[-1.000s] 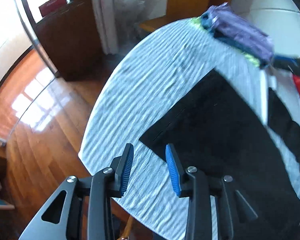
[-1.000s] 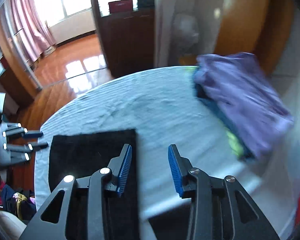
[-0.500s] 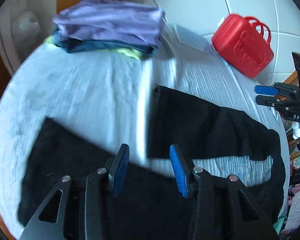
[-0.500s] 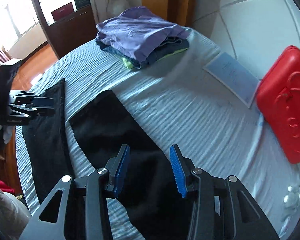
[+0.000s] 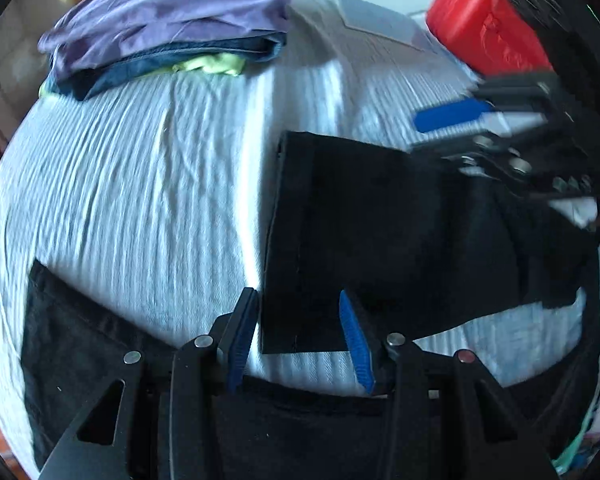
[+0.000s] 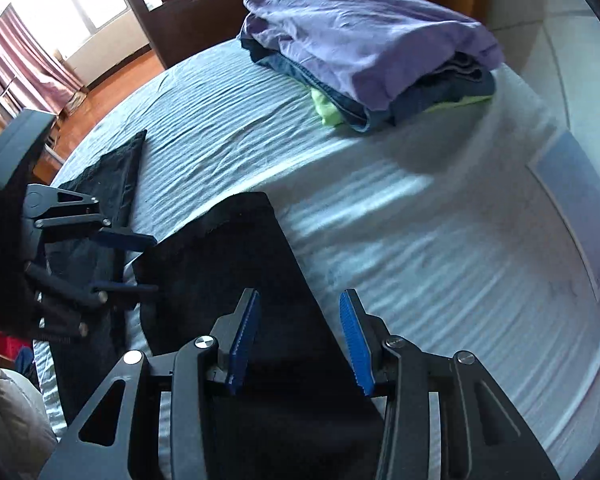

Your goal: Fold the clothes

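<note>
Trousers [image 5: 364, 240], black, lay spread on the striped desk [image 5: 139, 184] in the left wrist view, one leg end between the spread, empty left claw [image 5: 300, 336]; folded clothes [image 5: 167, 28] sat far left. From the right wrist, the right claw [image 6: 300, 336] hovered spread over the trousers [image 6: 251, 280], the left claw [image 6: 127, 264] spread at left.

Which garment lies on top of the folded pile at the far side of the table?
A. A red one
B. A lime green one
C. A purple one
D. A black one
C: the purple garment is the topmost layer of the folded pile, with dark blue and lime green pieces under it, while the black garment lies spread on the table near the open tongs.
</note>
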`<state>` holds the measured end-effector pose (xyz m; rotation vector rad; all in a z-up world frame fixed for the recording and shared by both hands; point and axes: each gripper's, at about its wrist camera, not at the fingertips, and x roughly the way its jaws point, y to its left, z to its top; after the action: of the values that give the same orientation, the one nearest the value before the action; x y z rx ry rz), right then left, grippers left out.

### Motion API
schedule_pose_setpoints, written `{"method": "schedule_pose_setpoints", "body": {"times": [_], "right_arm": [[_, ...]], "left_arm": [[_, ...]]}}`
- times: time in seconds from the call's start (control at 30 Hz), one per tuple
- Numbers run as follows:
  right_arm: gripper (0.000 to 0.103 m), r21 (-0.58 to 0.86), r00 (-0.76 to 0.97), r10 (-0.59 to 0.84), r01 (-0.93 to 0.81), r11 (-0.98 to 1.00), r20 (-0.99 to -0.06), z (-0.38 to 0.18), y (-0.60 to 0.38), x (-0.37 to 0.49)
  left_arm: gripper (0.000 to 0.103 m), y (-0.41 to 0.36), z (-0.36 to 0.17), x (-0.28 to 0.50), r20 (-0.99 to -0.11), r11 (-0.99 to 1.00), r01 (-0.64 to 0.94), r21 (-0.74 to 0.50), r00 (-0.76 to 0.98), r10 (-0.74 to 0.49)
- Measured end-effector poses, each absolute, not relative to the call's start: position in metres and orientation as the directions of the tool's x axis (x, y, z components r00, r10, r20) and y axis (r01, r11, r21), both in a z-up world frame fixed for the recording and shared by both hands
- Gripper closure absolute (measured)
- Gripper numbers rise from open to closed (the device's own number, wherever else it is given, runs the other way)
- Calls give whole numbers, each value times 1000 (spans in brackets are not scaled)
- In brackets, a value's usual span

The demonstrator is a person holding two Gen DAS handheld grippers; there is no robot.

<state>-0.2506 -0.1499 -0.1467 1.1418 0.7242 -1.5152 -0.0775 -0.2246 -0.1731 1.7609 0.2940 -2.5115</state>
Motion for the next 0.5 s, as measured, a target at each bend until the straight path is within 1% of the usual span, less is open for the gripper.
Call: {"method": "schedule_pose_setpoints", "body": {"times": [0.03, 0.1, 0.13, 0.17, 0.2, 0.23, 0.3, 0.33, 0.43, 0.47, 0.5], "right_arm": [[61, 123, 22, -370, 960, -251, -929, -151, -155, -250], [63, 130, 42, -353, 964, -231, -935, -160, -165, -248], [70, 108, 37, -322, 973, -205, -946, -166, -170, -242], [84, 63, 4, -307, 981, -183, -952, -168, -171, -236], [92, 19, -29, -293, 987, -160, -956, -169, -173, -229], [96, 8, -39, -294, 988, -157, -955, -166, -174, -227], [99, -11, -59, -318, 988, -152, -946, -156, -174, -225], [99, -25, -76, -354, 989, -145, -932, -145, -174, -224], [99, -69, -122, -447, 989, -132, -886, -112, -180, -222], [99, -87, -138, -460, 987, -132, -877, -105, -184, -225], [99, -104, -155, -473, 986, -132, -867, -98, -188, -227]], "left_arm": [[76, -224, -173, -78, -940, -982, 161, -98, -339, 39], [81, -226, -171, -76, -940, -981, 171, -93, -341, 29], [92, -228, -169, -75, -938, -980, 177, -88, -346, 21], [96, -230, -166, -74, -936, -980, 181, -83, -353, 14], [96, -233, -163, -72, -933, -978, 188, -90, -359, 17], [96, -237, -160, -71, -931, -975, 196, -102, -365, 24], [98, -243, -153, -68, -923, -974, 207, -98, -385, 11], [101, -246, -145, -66, -914, -974, 213, -79, -405, -15], [101, -260, -108, -62, -868, -971, 237, -18, -486, -102], [101, -267, -98, -62, -855, -969, 248, -15, -506, -117], [101, -273, -89, -66, -839, -964, 267, 15, -521, -157]]}}
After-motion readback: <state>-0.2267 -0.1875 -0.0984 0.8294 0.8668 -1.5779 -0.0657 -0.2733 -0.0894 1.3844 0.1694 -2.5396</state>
